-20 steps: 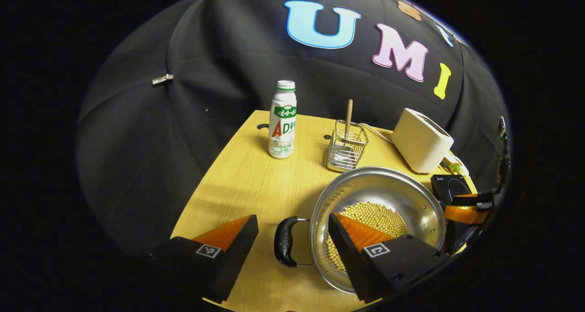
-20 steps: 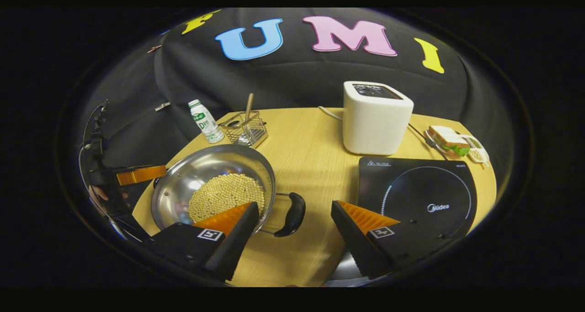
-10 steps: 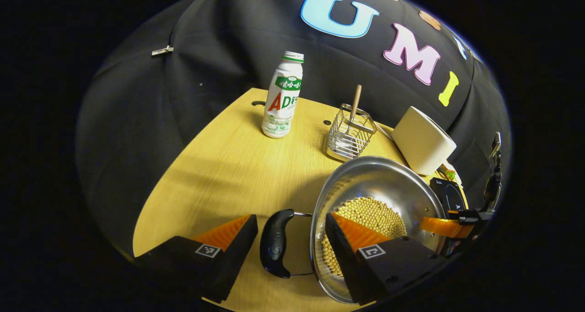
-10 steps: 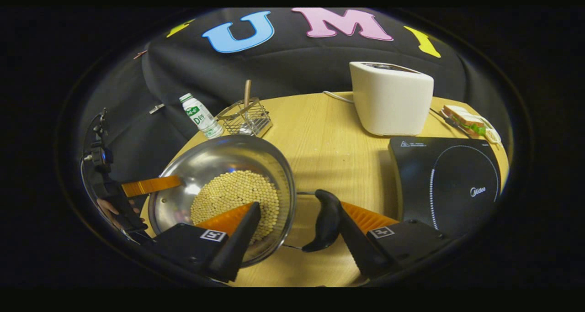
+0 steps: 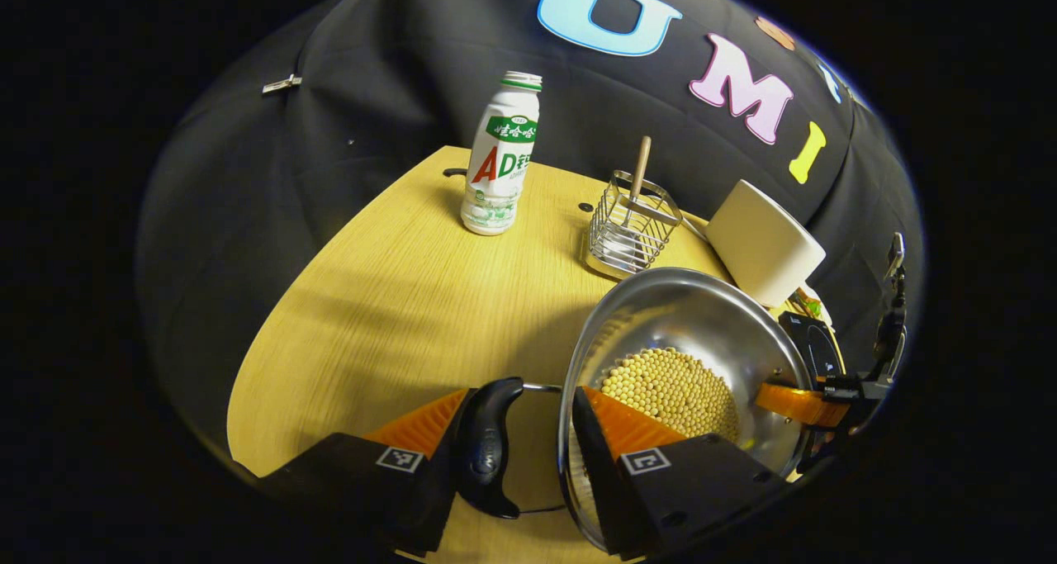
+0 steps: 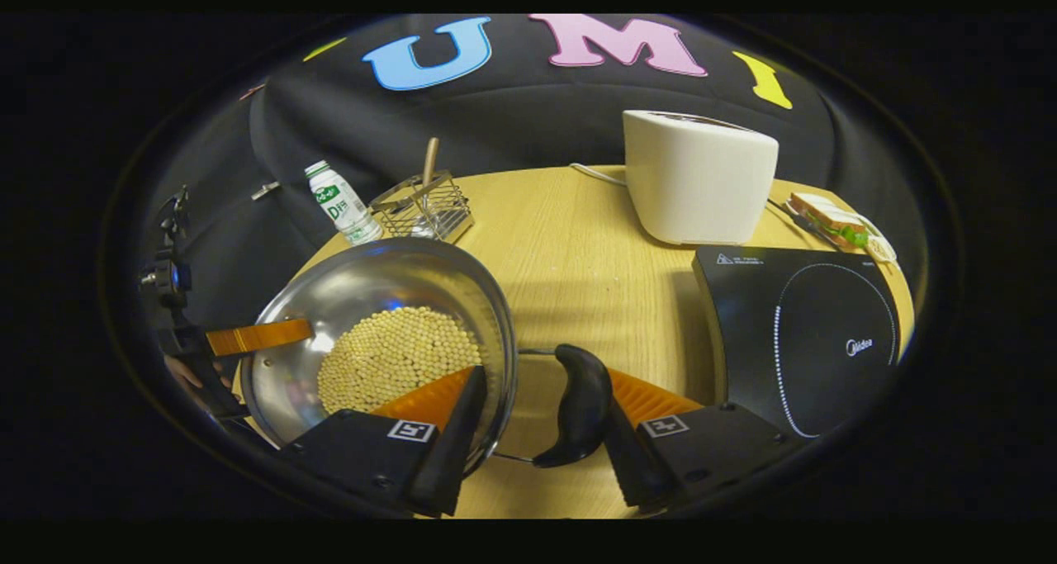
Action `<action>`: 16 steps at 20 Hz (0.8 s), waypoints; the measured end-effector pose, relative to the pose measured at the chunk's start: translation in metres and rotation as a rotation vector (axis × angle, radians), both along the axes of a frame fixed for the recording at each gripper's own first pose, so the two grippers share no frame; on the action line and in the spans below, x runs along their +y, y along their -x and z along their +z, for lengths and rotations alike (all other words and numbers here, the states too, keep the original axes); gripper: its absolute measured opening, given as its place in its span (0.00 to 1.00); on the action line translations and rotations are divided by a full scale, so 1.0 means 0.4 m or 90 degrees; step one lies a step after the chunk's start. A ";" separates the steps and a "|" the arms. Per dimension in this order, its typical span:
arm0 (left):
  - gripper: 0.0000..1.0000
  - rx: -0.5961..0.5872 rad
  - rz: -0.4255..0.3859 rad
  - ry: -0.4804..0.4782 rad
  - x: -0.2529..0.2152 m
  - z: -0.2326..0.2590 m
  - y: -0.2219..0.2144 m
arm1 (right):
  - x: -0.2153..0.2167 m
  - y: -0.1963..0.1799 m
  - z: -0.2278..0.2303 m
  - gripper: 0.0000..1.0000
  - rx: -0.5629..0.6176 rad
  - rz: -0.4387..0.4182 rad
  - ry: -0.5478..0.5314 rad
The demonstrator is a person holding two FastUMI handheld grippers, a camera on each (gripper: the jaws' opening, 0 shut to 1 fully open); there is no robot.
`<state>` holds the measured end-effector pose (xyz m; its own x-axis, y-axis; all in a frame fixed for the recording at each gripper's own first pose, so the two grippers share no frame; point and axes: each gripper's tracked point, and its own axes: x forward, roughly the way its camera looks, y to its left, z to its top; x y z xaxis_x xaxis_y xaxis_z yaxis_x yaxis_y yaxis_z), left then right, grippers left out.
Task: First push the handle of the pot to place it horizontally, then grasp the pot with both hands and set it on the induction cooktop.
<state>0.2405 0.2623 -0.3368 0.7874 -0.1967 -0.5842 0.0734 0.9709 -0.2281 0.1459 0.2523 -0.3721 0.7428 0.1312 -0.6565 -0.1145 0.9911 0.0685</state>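
Between the two fingers of the left tool (image 5: 512, 448) sits the pot's black left handle (image 5: 487, 448), with the outer finger (image 5: 413, 432) touching its outer face and the inner finger (image 5: 636, 440) reaching over the steel rim into the bowl. The jaws stand apart and are not yet clamped on anything. At the other side, the right tool (image 6: 537, 424) is set the same way: its outer finger (image 6: 652, 407) rests against the black right handle (image 6: 582, 407), its inner finger (image 6: 438, 407) is inside the rim, and its jaws are apart too.

The pot (image 6: 372, 300) sits on the counter (image 6: 578, 250), just left of the induction cooktop (image 6: 801, 333) as the right gripper view shows it, and it holds a heap of soybeans (image 5: 673, 386).

Both handles look to lie flat, so the step in hand appears to be the two-handed grasp. To do it well, each tool should close until both fingers press firmly, catching handle and rim wall together, and both should close evenly before any lift. The pot should rise level, since a tilt could spill the loose beans, and should travel low to the cooktop's ring.

Farther back stand a drink bottle (image 5: 498, 168), a wire basket (image 5: 632, 234) with a wooden-handled utensil, a white toaster (image 6: 698, 176) and a sandwich (image 6: 830, 220).
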 end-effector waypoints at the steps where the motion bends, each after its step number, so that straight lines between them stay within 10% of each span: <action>1: 0.68 -0.001 -0.002 -0.003 0.001 0.000 0.001 | 0.002 0.001 -0.001 0.70 0.004 -0.001 -0.004; 16: 0.61 0.007 0.006 -0.038 0.003 -0.006 0.042 | -0.002 -0.003 -0.002 0.59 0.014 0.009 0.014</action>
